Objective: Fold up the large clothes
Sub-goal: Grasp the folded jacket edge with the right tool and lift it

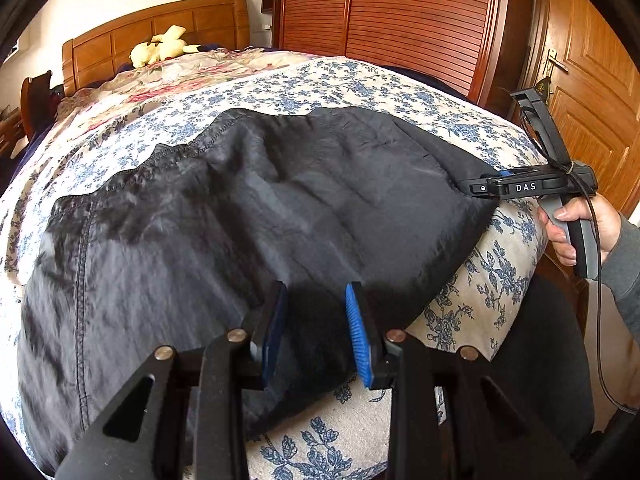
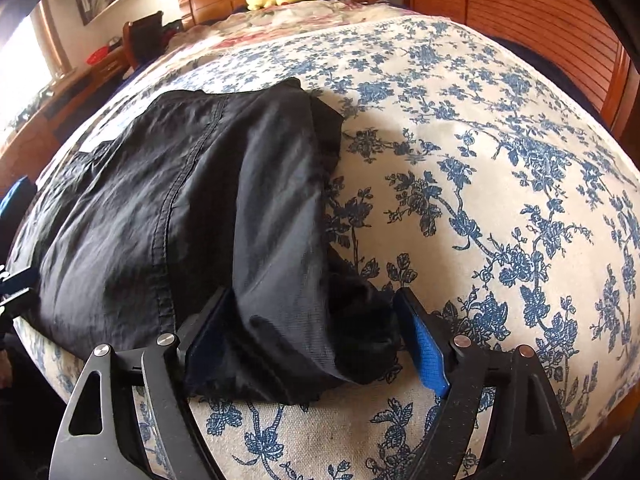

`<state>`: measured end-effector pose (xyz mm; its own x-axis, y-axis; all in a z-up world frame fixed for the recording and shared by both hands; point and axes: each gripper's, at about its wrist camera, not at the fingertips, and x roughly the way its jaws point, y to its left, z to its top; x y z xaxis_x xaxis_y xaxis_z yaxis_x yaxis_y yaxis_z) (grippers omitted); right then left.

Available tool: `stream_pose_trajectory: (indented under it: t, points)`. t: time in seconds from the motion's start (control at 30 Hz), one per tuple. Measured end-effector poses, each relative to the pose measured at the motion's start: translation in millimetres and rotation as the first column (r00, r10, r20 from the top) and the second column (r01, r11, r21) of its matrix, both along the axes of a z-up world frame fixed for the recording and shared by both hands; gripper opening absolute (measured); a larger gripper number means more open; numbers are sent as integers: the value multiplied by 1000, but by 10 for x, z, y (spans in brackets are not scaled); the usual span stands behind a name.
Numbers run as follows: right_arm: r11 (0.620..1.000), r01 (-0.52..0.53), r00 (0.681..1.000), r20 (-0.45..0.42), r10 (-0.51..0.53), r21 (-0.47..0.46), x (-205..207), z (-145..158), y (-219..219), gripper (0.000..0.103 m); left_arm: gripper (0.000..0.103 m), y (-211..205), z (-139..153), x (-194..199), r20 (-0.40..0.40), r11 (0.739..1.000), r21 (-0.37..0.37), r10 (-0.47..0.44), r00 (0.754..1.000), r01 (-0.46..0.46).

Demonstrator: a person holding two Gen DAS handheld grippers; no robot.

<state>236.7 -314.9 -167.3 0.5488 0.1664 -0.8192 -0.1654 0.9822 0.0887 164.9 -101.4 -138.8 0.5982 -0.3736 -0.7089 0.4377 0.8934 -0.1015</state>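
Observation:
A black padded garment (image 1: 240, 208) lies spread on the blue-flowered bedspread (image 1: 360, 80), its near edge hanging over the side of the bed. My left gripper (image 1: 316, 320) is at that near edge, jaws narrow, with a thick fold of black cloth filling the gap between the pads. In the right wrist view the garment (image 2: 180, 200) ends in a bunched corner that lies slack between the wide-apart fingers of my right gripper (image 2: 314, 304); neither pad presses on it. From the left wrist view the right gripper (image 1: 474, 189) reaches the garment's right corner, held by a hand (image 1: 568, 232).
A yellow plush toy (image 1: 160, 46) and a pink flowered quilt (image 1: 168, 76) lie by the wooden headboard (image 1: 160, 28). A slatted wardrobe (image 1: 400, 20) and a door (image 1: 592, 80) stand beyond the bed. Bare bedspread (image 2: 480, 180) stretches right of the garment.

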Motion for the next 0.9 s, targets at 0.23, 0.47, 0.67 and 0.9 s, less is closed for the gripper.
stream_pose_trajectory:
  t: [0.23,0.47,0.67,0.9]
  points:
    - [994,-73,996,-41,76,87,-49,58,93,29,29,-1,7,5,0,1000,0,-1,1000,1]
    - [992,-113,993,-27,114,49,-100,259,263,15,29,127,134,-72,27,1000,-25,11,1000,-11]
    - [990,-126,987,104,119,59,-184,749,536,11,29,469,278,-187,71,997,-52,66,995,-63]
    - [971,-234,958,182,223,44,-198,1178,1300,10,29,988,413,-475,119,987,-99,136,984,-125]
